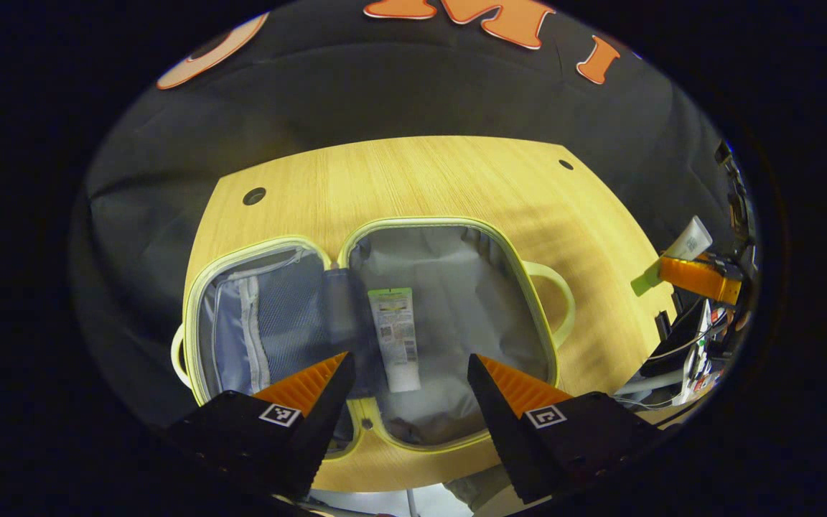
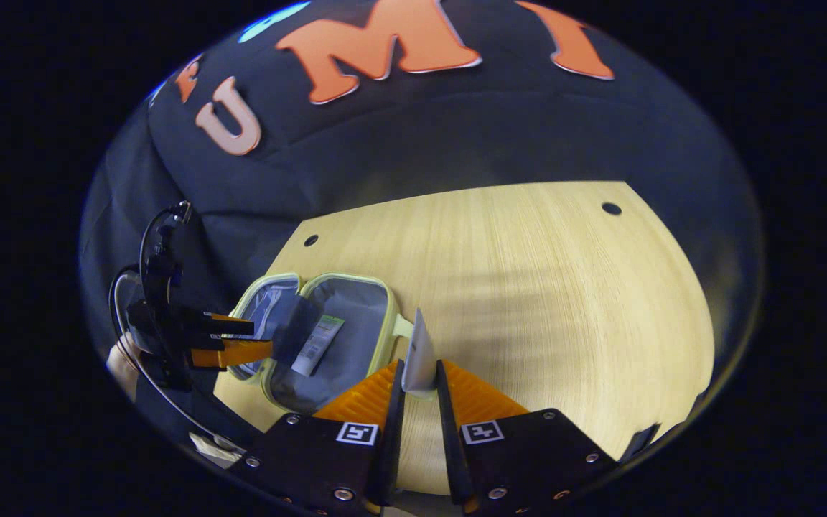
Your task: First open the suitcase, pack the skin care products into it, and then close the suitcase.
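two grippers at work here. the right gripper (image 2: pixel 419 388) has both fingers clamped on a white squeeze tube (image 2: pixel 419 353), which stands nearly upright between them above the wooden table (image 2: pixel 564 301); in the left gripper view that same tube shows at about three o'clock, held out past the table's edge. at nine o'clock from the right gripper lies the suitcase (image 2: pixel 377 316), a small pale-green zip case spread flat with both halves up. the left gripper (image 1: pixel 410 377) hovers over it with its fingers set wide apart and nothing between them. just ahead of it, at twelve o'clock, a green-capped tube (image 1: pixel 394 337) lies lengthwise on the grey lining of the right half, close to the hinge; the left half, at ten o'clock, has a mesh pocket (image 1: pixel 281 316).

as for progress: the case lies open, one product rests inside, a second is in hand and yet to go in, and the case is yet to be shut. whether more products wait elsewhere cannot be told.
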### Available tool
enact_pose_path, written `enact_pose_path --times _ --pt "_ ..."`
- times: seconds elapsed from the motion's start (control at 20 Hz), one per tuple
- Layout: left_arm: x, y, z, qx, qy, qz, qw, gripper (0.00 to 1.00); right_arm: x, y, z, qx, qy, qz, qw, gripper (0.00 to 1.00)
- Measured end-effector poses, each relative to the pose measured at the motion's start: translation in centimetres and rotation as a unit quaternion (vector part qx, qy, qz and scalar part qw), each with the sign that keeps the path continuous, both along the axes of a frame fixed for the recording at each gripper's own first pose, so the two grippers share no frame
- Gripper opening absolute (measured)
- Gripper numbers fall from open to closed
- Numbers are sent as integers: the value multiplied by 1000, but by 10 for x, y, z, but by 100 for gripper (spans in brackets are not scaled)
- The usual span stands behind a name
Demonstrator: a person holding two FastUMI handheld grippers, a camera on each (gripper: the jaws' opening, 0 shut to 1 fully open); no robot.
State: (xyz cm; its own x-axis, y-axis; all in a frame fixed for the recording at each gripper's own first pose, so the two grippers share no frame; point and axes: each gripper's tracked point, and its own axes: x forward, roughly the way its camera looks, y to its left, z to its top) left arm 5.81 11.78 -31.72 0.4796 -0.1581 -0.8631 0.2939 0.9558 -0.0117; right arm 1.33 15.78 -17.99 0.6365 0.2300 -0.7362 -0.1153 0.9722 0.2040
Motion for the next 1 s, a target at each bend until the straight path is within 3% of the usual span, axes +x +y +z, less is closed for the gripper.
enact_pose_path --times 0.25,0.3,0.35,0.45,0.7,0.75,0.85,0.9,1.0 --pt "-30 50 20 -1 -31 38 999 98 21 86 22 25 20 94 995 29" --pt "-38 67 22 2 -36 50 998 98 23 102 19 24 31 106 994 23" --pt "-44 82 25 5 -41 64 997 98 19 119 16 28 43 119 992 28" --pt "-57 113 23 8 -46 92 995 98 14 151 5 42 68 140 987 28" --pt "-88 178 22 14 -45 156 987 98 16 176 -55 5 131 127 983 28" --pt "-91 187 21 15 -45 164 985 98 16 178 -65 -1 140 123 983 30" --pt "-97 199 21 14 -46 178 983 98 17 183 -75 0 153 118 981 48" --pt "-100 205 21 12 -47 184 982 98 17 185 -76 2 156 115 981 40" --pt "-101 211 19 3 -47 195 980 98 23 184 -77 -2 153 105 983 47"
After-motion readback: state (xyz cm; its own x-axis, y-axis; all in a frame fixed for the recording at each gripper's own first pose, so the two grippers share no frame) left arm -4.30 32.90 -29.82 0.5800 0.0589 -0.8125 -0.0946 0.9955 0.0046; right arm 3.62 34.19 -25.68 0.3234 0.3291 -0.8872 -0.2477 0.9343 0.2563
